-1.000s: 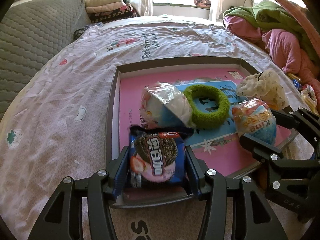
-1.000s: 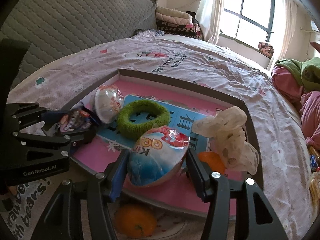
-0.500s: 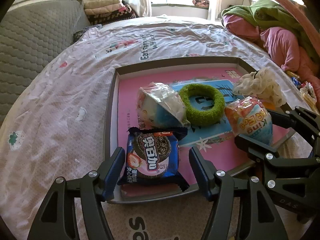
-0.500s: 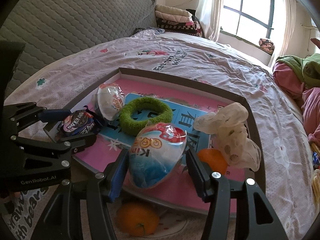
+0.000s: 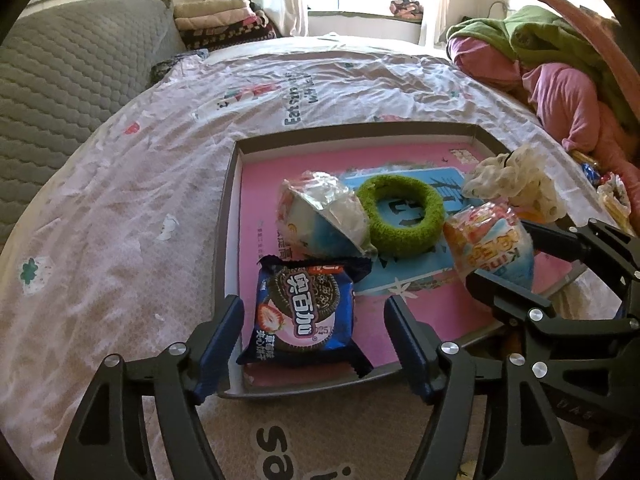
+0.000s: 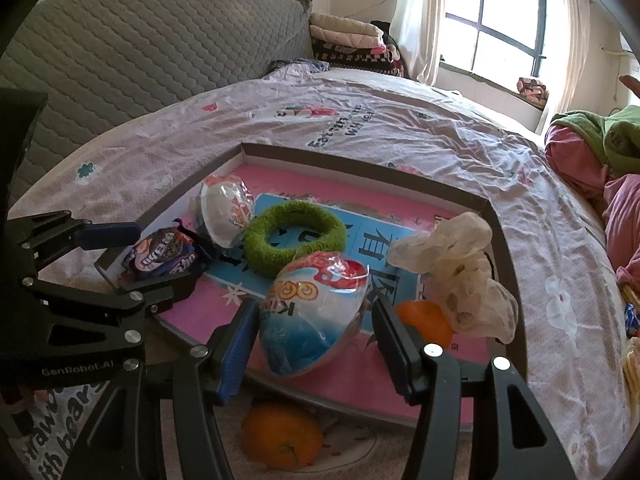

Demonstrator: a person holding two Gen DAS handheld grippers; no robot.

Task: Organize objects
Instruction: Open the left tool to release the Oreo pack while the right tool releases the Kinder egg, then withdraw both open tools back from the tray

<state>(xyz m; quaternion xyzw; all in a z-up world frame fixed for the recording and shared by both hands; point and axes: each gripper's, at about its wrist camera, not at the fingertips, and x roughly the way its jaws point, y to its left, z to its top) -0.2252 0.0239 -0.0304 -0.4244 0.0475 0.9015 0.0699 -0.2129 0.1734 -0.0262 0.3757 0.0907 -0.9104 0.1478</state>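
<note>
One "Kinder" egg (image 6: 316, 312) beside tongs (image 6: 314, 340)

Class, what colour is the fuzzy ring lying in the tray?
Green. The fuzzy ring shows best in the left wrist view, lying on the tray's pink and blue floor.

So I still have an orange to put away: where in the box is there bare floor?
Bare pink floor runs along the box's far-left wall, behind the egg packet. The near edge and right corner are crowded with the cookie pack, scrunchie and cloth.
</note>
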